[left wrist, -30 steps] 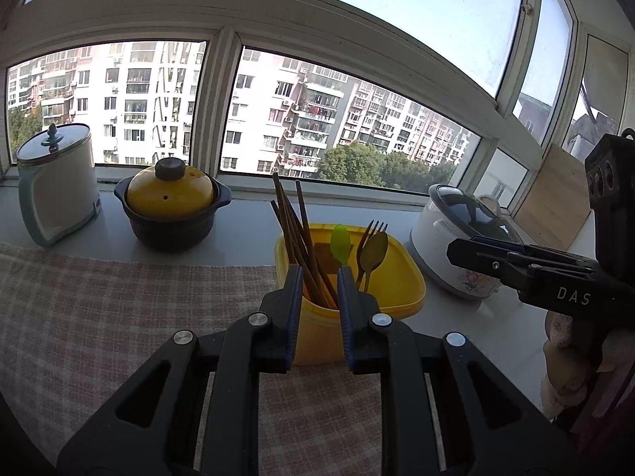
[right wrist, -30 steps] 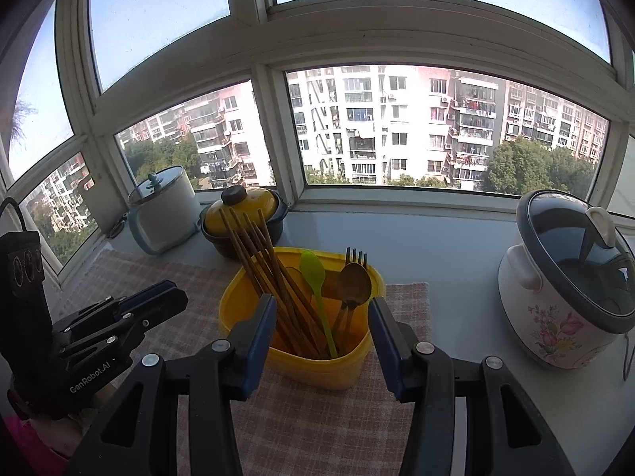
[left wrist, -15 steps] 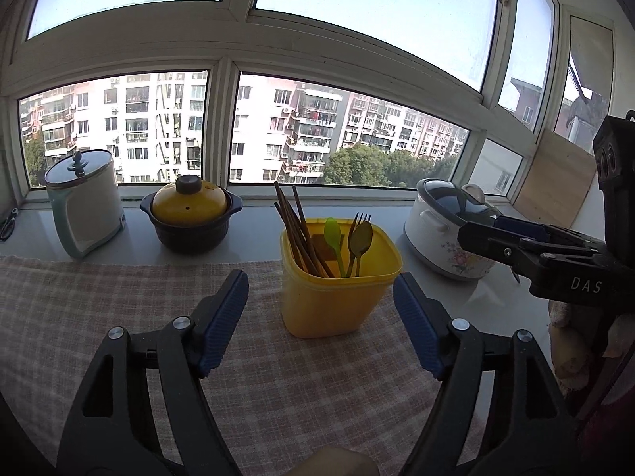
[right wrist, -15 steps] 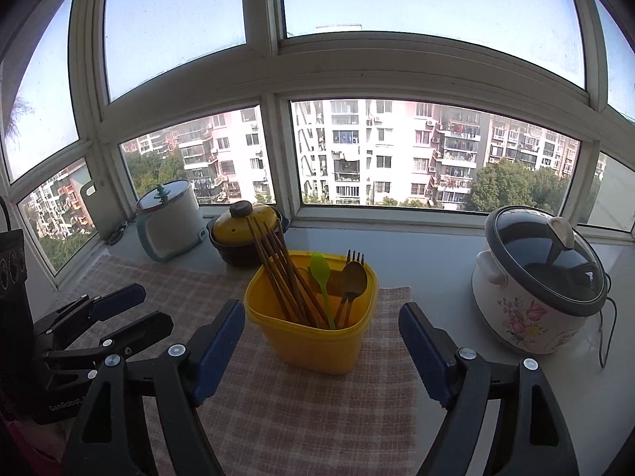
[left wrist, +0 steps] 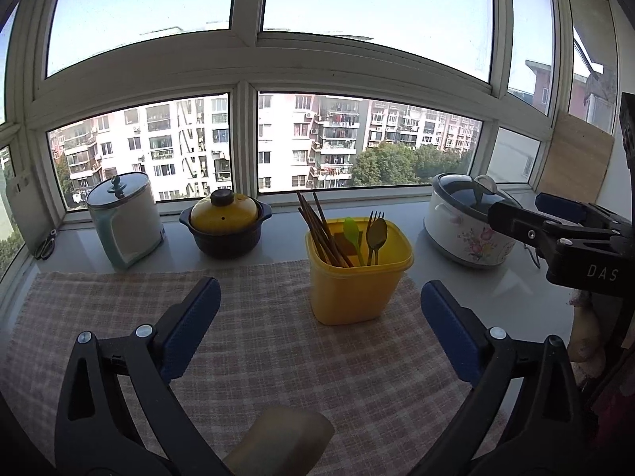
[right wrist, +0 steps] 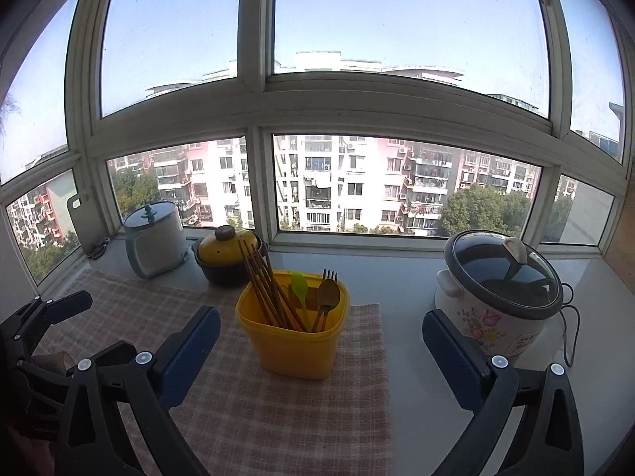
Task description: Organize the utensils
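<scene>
A yellow tub point(left wrist: 351, 289) stands on the checked cloth point(left wrist: 119, 305). It holds dark chopsticks point(left wrist: 317, 224), a green spoon point(left wrist: 353, 234), a brown spoon point(left wrist: 377, 234) and a fork. It also shows in the right wrist view point(right wrist: 293, 347). My left gripper point(left wrist: 319, 325) is open and empty, set back from the tub. My right gripper point(right wrist: 321, 351) is open and empty, also set back from the tub. The right gripper shows at the right edge of the left wrist view point(left wrist: 555, 230), the left gripper at the left edge of the right wrist view point(right wrist: 43, 313).
A white jug kettle point(left wrist: 123, 222) and a yellow-lidded clay pot point(left wrist: 224, 224) stand on the sill behind the cloth. A flowered rice cooker point(left wrist: 464, 222) stands to the right. A wooden board point(left wrist: 575, 162) leans at far right. Scissors point(left wrist: 45, 244) lie at far left.
Both grippers have opened wide and pulled back from the tub. One second ago the left jaws were nearly closed right at the tub's near wall. The tub now looks smaller in both views.
</scene>
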The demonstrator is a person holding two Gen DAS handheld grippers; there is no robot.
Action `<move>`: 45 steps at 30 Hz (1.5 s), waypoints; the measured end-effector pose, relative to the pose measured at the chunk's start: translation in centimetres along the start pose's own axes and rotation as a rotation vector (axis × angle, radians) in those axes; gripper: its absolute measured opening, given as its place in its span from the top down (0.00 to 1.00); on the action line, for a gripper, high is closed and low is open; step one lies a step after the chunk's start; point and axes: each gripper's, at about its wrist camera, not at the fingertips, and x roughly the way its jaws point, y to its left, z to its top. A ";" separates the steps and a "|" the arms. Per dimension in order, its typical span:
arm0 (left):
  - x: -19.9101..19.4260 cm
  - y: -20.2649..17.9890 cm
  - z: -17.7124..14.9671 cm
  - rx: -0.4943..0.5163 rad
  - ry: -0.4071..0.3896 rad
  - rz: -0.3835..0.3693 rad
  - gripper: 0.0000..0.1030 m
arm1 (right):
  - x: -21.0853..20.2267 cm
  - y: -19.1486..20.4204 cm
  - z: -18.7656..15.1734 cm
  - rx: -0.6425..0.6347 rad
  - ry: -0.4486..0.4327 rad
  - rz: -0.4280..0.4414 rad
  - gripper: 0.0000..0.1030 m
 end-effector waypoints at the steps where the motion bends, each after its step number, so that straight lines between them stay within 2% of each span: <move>1: -0.1 0.1 0.1 -0.005 -0.002 0.000 0.01 | -0.2 0.0 0.0 -0.002 -0.004 -0.005 0.00; 14: -0.4 0.5 0.3 -0.021 -0.007 0.030 0.00 | -1.0 0.0 -0.2 0.003 -0.019 -0.019 0.00; 45: -0.3 0.4 0.2 0.022 -0.004 0.071 0.00 | -0.6 0.1 -0.1 -0.002 -0.009 -0.015 0.00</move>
